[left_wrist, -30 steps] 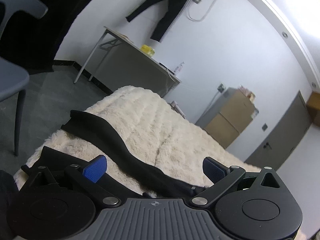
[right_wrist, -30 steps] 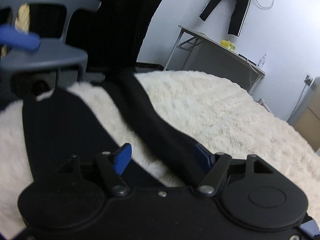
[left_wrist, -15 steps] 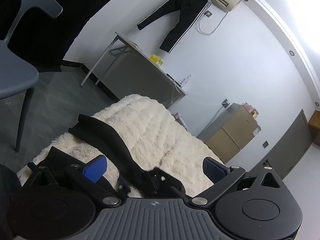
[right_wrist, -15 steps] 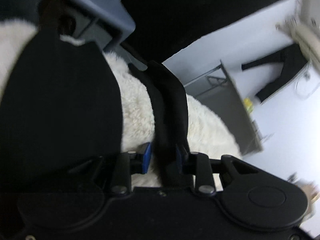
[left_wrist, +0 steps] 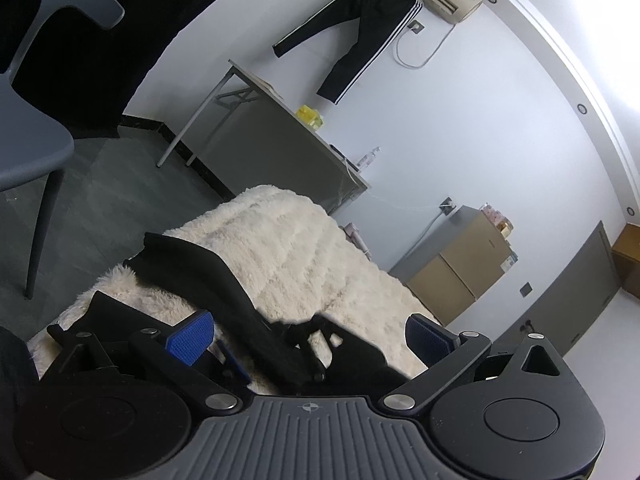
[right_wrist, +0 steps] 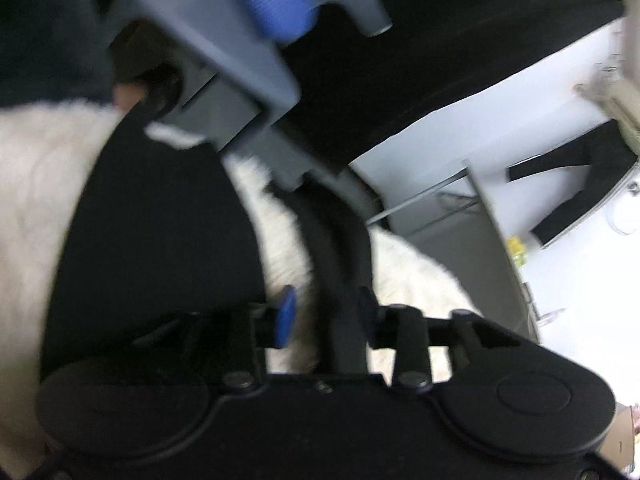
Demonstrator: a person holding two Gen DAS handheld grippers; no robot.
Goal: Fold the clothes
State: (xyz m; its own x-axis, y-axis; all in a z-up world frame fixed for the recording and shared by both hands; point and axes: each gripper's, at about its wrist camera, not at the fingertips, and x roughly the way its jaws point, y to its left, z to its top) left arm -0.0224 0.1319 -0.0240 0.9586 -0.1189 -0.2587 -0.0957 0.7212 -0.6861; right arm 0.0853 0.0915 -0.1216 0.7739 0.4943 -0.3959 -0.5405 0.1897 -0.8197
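A black garment lies on a cream fluffy blanket [left_wrist: 280, 240]. One long black sleeve [left_wrist: 192, 264] runs from the blanket's far left edge toward my grippers. My left gripper [left_wrist: 308, 336] is open, its blue pads wide apart above the sleeve, and holds nothing. My right gripper [right_wrist: 324, 316] is shut on the same sleeve [right_wrist: 340, 248], which hangs taut from its jaws. The garment's wide black body [right_wrist: 160, 248] lies to the left in the right wrist view. The right gripper itself shows low in the left wrist view [left_wrist: 304, 356].
A grey plastic chair [left_wrist: 28, 128] stands on the dark floor to the left; it fills the top of the blurred right wrist view [right_wrist: 224, 40]. A grey folding table [left_wrist: 280, 136], black trousers hanging on the wall [left_wrist: 360, 32] and a brown cabinet [left_wrist: 460, 268] stand behind.
My right gripper closed on the black sleeve and lifted it, swinging its view toward the chair. My left gripper stayed open and tilted upward.
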